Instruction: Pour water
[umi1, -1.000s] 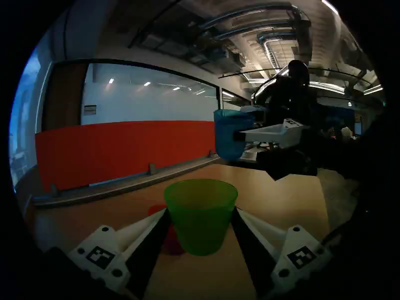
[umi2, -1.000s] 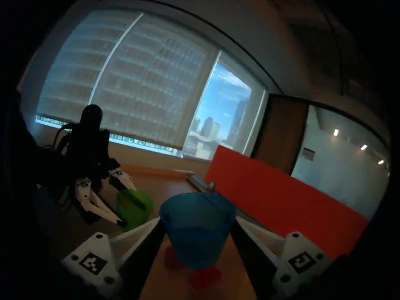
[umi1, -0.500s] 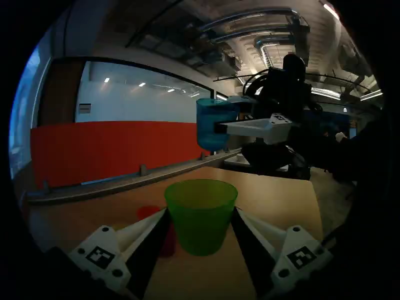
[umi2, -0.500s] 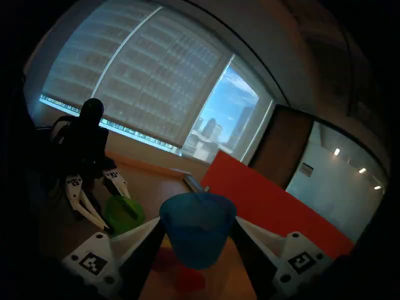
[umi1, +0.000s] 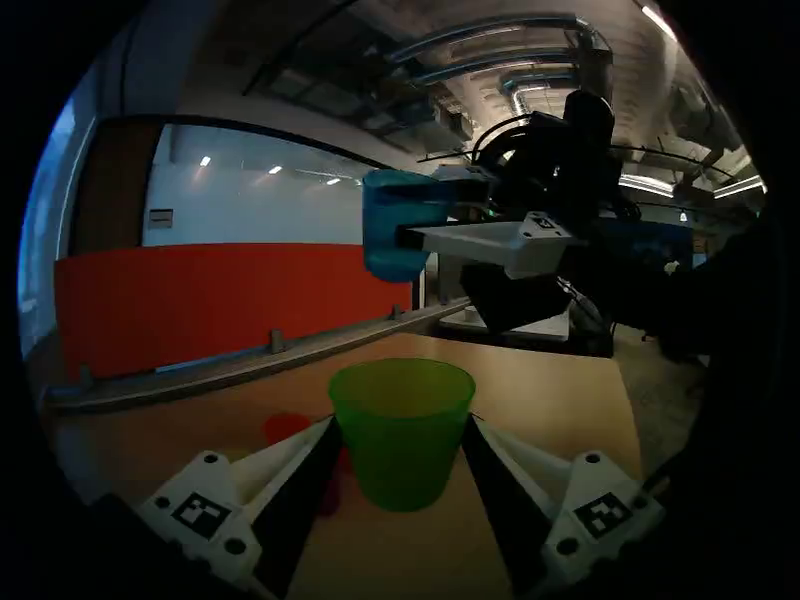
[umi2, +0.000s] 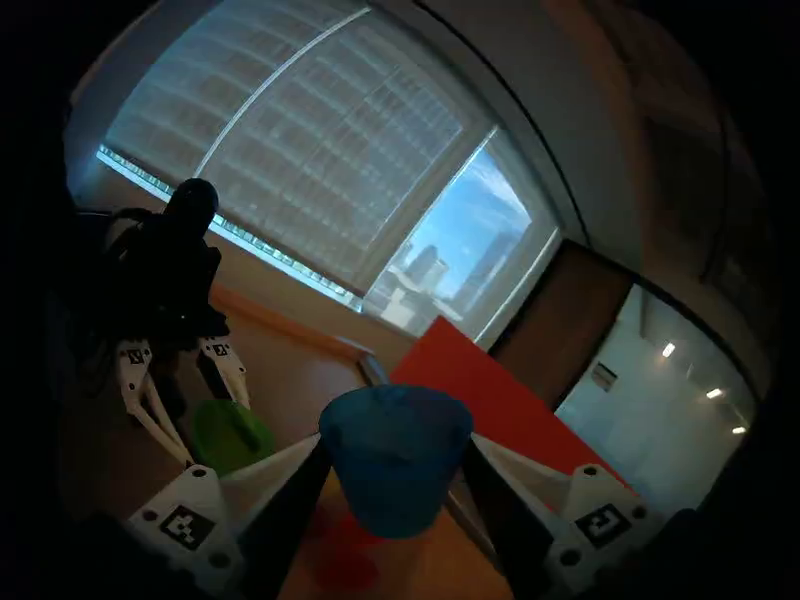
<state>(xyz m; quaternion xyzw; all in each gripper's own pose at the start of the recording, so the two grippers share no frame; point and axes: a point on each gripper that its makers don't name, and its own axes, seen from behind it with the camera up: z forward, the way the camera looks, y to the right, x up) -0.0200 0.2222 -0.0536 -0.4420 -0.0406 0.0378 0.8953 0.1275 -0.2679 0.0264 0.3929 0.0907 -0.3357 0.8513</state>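
Left gripper view: the left gripper (umi1: 400, 438) has its jaws clamped on the green cup (umi1: 402, 460), which stands upright over the counter (umi1: 545, 395). Beyond and higher, the right gripper (umi2: 397, 452) has its jaws clamped on the blue cup (umi2: 395, 485), which probably holds water. Both cups look like light, thin plastic that would squeeze easily, so a gentle mid-wall grip suits them.

Dim, backlit room: daylight glares through the window (umi2: 450, 260), ceiling lights (umi1: 640, 182) glow, foreground sits dark, straight lines bow near edges.
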